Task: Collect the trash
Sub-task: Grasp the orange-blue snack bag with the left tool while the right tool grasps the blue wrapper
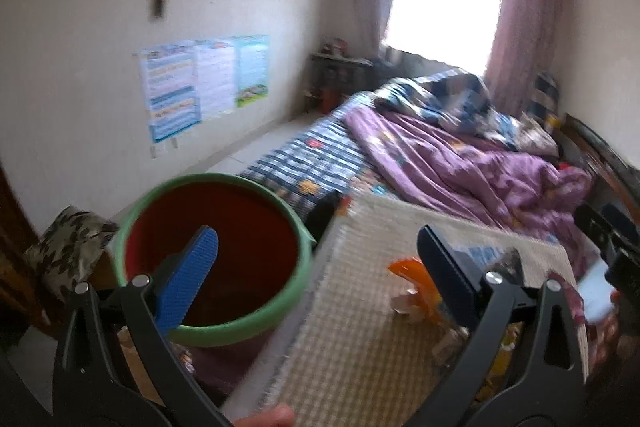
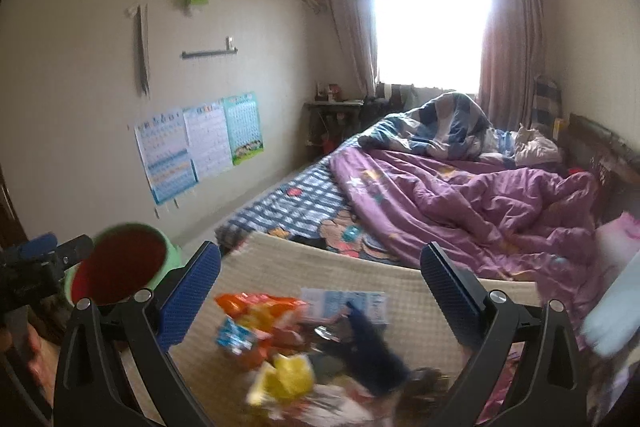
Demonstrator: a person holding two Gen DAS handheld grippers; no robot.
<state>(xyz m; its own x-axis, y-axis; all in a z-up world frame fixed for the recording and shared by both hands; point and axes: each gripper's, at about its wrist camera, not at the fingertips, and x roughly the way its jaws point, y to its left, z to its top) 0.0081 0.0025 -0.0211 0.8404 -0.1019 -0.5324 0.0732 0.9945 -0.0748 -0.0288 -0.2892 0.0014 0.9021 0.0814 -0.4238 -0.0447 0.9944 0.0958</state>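
Observation:
A round bin with a green rim and red inside (image 1: 216, 259) stands beside the foot of the bed; it also shows in the right wrist view (image 2: 120, 267). My left gripper (image 1: 320, 267) is open, its left finger over the bin mouth, its right finger over a beige woven mat (image 1: 360, 327). An orange wrapper (image 1: 412, 279) lies on the mat. My right gripper (image 2: 320, 287) is open above a pile of trash on the mat (image 2: 280, 275): an orange snack bag (image 2: 264, 311), a yellow wrapper (image 2: 288, 379), a blue-white packet (image 2: 236, 337) and a dark blurred item (image 2: 372, 355).
An unmade bed with a purple quilt (image 2: 460, 199) and a blue checked sheet (image 2: 292, 207) fills the right. Posters (image 2: 200, 143) hang on the left wall. A small table (image 2: 340, 111) stands under the bright window. A camouflage bag (image 1: 68, 247) lies left of the bin.

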